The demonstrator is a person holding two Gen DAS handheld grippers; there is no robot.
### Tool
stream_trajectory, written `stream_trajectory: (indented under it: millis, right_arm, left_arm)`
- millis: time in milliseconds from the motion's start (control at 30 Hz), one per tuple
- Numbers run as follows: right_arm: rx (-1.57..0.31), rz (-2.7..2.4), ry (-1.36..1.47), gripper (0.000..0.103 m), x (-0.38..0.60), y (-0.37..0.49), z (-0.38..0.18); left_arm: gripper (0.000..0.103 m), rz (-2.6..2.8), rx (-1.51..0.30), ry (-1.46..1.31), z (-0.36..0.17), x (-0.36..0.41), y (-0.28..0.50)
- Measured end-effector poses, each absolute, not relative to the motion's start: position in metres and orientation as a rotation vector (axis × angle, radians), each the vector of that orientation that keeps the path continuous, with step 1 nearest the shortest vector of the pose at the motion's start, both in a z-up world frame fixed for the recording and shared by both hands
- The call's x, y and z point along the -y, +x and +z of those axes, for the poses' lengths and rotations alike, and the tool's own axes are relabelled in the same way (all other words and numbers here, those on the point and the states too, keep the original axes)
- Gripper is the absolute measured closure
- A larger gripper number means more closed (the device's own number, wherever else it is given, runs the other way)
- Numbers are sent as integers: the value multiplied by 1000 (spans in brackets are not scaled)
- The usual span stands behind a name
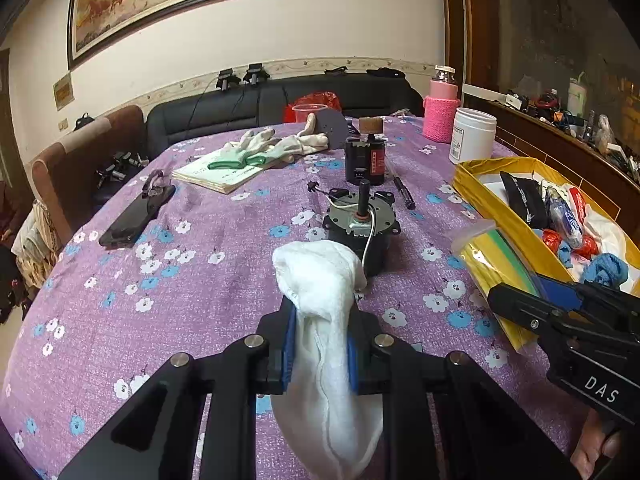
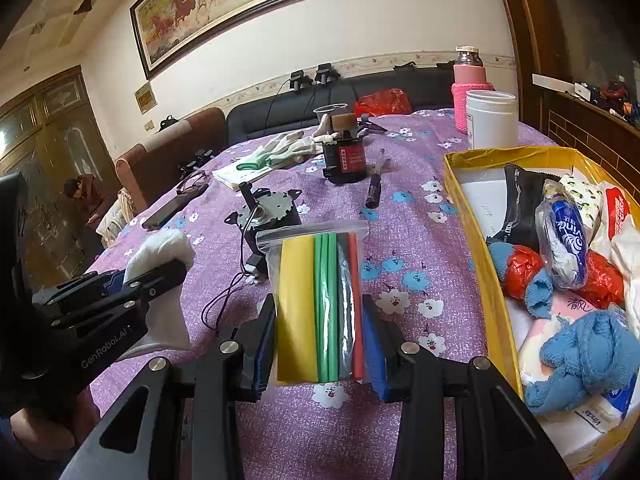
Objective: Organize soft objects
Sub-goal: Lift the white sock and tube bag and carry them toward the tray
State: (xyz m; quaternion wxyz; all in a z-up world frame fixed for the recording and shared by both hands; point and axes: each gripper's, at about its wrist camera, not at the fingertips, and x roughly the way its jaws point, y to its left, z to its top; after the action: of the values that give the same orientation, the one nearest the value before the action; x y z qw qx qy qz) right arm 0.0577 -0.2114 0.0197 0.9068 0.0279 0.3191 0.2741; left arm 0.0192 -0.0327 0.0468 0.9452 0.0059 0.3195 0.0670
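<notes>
My left gripper [image 1: 322, 344] is shut on a white sock [image 1: 320, 280], whose toe bulges above the blue pads while the rest hangs below. In the right wrist view that gripper [image 2: 152, 276] sits low at the left with the sock [image 2: 160, 248]. My right gripper [image 2: 320, 312] is shut on a clear zip bag [image 2: 316, 304] of yellow, green, black and red strips, held just above the purple flowered tablecloth [image 2: 404, 224]. A yellow box [image 2: 472, 248] at the right holds blue cloths, tissue packs and red wrappers. The left wrist view shows the right gripper [image 1: 524, 292] beside that box [image 1: 500, 200].
A small motor with wires [image 1: 360, 224] stands just beyond the sock. Farther back are a black cylinder device [image 1: 366, 160], a pen [image 1: 404, 192], white gloves [image 1: 256, 148] on a booklet, a phone [image 1: 136, 216], a white jar [image 1: 474, 136] and a pink bottle [image 1: 442, 108].
</notes>
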Motion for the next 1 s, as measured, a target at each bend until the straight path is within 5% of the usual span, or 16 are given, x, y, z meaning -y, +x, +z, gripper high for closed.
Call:
stream_trajectory:
  millis: [1000]
  right_arm:
    - [-544,543,162,61,240,51,39]
  left_arm:
    - [84,152,-577,139,69,75,5]
